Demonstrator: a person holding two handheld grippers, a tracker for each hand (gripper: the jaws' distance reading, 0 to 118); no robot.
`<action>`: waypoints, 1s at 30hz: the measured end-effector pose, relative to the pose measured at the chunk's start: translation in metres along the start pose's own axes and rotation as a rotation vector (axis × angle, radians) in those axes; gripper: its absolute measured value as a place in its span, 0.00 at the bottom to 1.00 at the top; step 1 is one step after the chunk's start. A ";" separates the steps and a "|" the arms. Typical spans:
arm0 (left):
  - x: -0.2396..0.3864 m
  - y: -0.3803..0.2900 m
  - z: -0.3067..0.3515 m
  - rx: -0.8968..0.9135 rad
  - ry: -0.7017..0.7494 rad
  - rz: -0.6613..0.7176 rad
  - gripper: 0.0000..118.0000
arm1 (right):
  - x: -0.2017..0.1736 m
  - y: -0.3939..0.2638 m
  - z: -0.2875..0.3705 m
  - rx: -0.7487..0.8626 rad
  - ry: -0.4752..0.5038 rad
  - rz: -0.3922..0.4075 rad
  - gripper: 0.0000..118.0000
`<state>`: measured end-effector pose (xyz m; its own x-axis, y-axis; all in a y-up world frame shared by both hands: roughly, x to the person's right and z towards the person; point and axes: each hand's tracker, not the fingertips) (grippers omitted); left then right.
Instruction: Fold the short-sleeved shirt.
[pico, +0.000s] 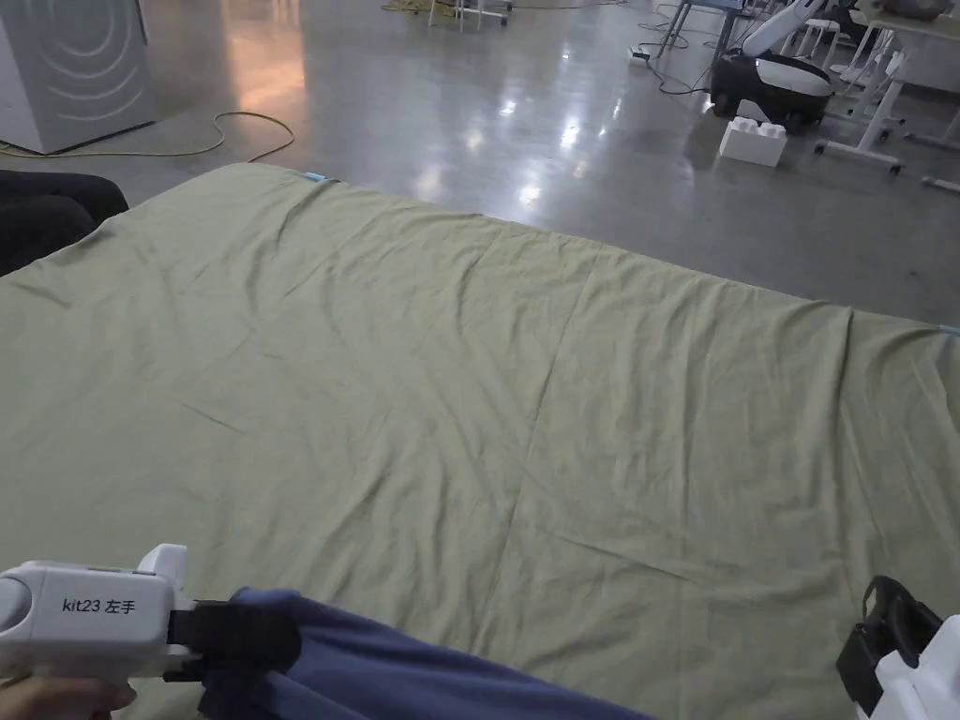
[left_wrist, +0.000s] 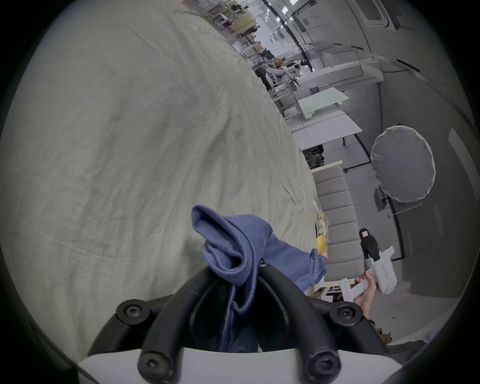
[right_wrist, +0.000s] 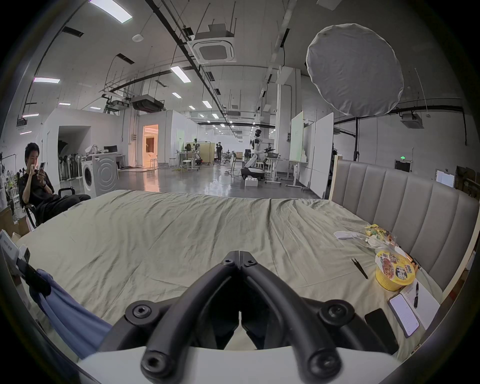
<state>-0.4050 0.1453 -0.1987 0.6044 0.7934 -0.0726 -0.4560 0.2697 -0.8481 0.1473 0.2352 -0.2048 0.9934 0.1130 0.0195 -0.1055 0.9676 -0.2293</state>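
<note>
Pinching the blue shirt (left_wrist: 233, 249), left hand-held gripper (left_wrist: 235, 267); casing lettering too small.

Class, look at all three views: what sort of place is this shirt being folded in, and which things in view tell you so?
Probably a robotics lab or test hall with a bedroom mock-up. A bed with a padded headboard stands on an open concrete floor, with a washing machine and a white humanoid robot beyond.

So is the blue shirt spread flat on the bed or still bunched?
Bunched. The blue shirt hangs crumpled from the left gripper, whose jaws pinch it above the green sheet.
</note>
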 end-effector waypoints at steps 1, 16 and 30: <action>0.003 0.003 0.003 0.006 0.003 0.000 0.10 | 0.001 0.000 0.000 0.002 0.001 0.000 0.01; 0.047 0.019 0.074 0.059 0.263 -0.026 0.10 | 0.006 0.003 -0.001 0.022 0.026 -0.019 0.01; 0.152 -0.019 -0.004 -0.010 0.027 0.020 0.10 | 0.010 -0.005 -0.001 0.011 0.039 -0.057 0.01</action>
<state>-0.3021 0.2588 -0.1954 0.6129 0.7834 -0.1033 -0.4615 0.2487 -0.8516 0.1582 0.2313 -0.2043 0.9988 0.0486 -0.0056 -0.0486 0.9748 -0.2179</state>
